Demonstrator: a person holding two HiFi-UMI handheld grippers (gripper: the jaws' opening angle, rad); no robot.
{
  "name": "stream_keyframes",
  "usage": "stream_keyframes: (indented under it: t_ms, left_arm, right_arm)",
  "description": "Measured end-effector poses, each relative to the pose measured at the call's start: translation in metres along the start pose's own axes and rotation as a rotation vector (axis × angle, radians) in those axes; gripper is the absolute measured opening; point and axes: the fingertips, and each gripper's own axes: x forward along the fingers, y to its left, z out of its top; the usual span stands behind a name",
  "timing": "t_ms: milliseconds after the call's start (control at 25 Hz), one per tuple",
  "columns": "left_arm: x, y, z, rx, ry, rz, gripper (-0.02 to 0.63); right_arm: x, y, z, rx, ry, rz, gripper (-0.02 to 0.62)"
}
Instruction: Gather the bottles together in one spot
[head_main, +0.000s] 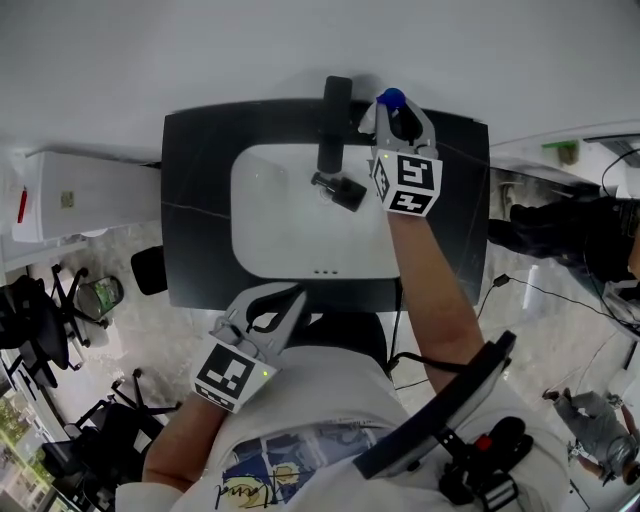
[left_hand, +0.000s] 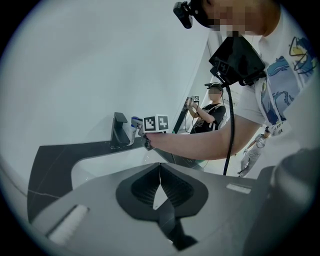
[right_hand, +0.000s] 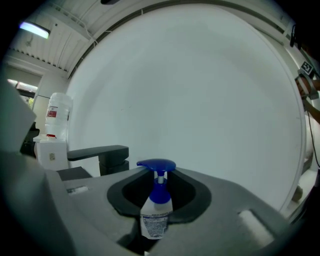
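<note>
A small clear pump bottle with a blue head (right_hand: 157, 210) stands upright between the jaws of my right gripper (right_hand: 158, 202), which is shut on its body. In the head view this gripper (head_main: 398, 122) is over the back of the black counter (head_main: 195, 200), just right of the black faucet (head_main: 334, 125), and the bottle's blue head (head_main: 392, 98) shows above it. The left gripper view shows the same bottle (left_hand: 135, 125) beside the faucet (left_hand: 119, 131). My left gripper (head_main: 275, 312) hovers at the counter's front edge, shut and empty.
A white basin (head_main: 270, 225) is set into the counter, and a small dark object (head_main: 341, 190) that I cannot identify lies in it under the faucet. A white wall runs behind. A white dispenser (head_main: 60, 195) stands at the left. Another person (left_hand: 212, 107) stands further back.
</note>
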Motion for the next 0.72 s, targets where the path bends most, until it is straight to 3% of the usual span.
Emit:
stream_keyframes:
  t_ms: [240,480,720]
  left_arm:
    - [0.001,0.0,0.001,0.009,0.006,-0.01,0.006]
    - [-0.001,-0.003,-0.004,0.001,0.01,-0.01,0.006]
    - [-0.001,-0.006,-0.001,0.008,-0.003,-0.036,0.006]
  right_arm:
    - [0.001,-0.001,-0.003,0.006,0.0,0.013,0.088]
    - [-0.002,-0.006,-0.01,0.028,0.024,0.016,0.187]
    - [-0.023,-0.009,-0.015,0.008,0.049,0.004,0.192]
